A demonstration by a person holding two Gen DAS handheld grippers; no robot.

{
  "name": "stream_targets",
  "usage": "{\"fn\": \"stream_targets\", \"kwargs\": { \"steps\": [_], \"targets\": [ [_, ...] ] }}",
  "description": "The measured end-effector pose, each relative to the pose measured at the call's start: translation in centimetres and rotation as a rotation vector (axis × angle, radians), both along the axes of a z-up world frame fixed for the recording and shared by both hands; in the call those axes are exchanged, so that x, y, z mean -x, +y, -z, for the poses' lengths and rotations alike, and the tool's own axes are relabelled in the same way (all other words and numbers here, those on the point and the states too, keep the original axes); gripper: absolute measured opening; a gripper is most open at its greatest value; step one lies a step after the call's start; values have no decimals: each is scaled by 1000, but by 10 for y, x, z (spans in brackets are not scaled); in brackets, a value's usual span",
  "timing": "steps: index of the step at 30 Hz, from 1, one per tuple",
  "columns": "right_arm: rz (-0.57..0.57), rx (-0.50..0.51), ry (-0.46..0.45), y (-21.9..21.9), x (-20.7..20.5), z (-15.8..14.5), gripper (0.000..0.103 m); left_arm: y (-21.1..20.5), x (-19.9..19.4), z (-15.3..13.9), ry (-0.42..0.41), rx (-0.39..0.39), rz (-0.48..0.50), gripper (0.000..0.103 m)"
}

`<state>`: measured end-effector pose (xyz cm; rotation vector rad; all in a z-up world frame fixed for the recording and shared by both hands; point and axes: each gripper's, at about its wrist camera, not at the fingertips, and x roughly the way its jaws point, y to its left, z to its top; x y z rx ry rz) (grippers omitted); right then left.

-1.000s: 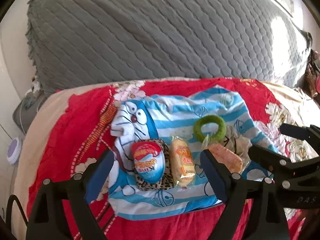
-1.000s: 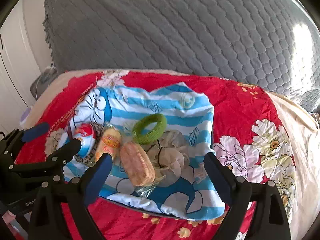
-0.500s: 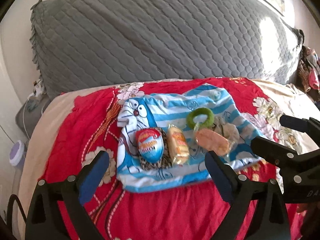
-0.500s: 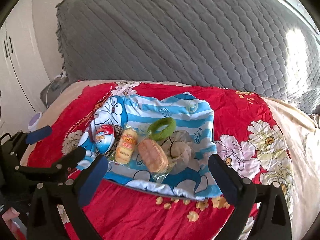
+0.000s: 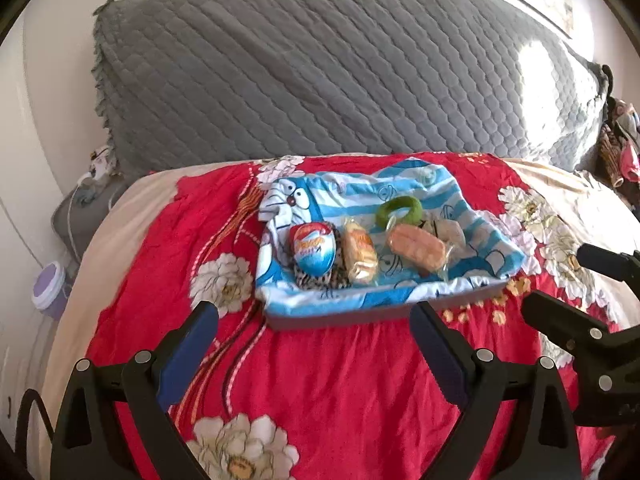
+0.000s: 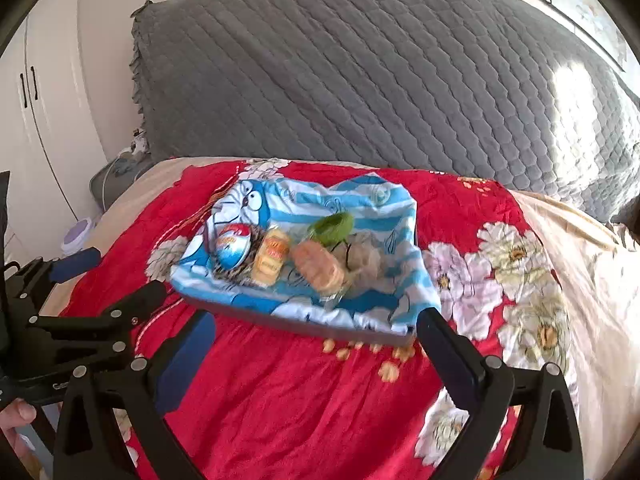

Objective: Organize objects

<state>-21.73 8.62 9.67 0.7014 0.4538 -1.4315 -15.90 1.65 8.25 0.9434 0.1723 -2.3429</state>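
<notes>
Only the right wrist view shows a thumb (image 6: 18, 412) at its lower left corner; both grippers, left gripper (image 5: 314, 336) and right gripper (image 6: 316, 338), gape released above the bed (image 5: 320, 400).

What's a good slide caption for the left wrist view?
Open left gripper hangs short of snacks and a green ring on a blue striped cloth.

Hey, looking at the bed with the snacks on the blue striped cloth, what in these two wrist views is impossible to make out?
- Leopard-print item: mostly covered by the blue and red egg-shaped packet, both views.
- Dark tray: only its front edge shows; the blue striped cartoon cloth hides the rest.
- Pale crumpled bundle: motion-blurred in the right view, half behind the clear-wrapped orange cake in the left.
- Packet lettering: too small and blurred.
- Clutter at the right edge: cut off, left view.
</notes>
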Motion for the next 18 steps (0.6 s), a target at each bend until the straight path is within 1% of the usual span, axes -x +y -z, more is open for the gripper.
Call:
{"fn": "stream_targets", "kwargs": {
  "steps": [3, 5, 10, 18],
  "targets": [
    [9, 8, -4, 18, -5, 1, 101, 9, -14, 4, 4, 3, -2, 97],
    [17, 15, -11, 29, -7, 3, 101, 14, -21, 8, -7, 4, -3, 97],
    [33, 6, -22, 49, -9, 13, 101, 24, -43, 15, 0, -21, -22, 97],
    [47, 31, 26, 66, -13, 16, 102, 30, -55, 16, -4, -5, -32, 97]
  ]
}}
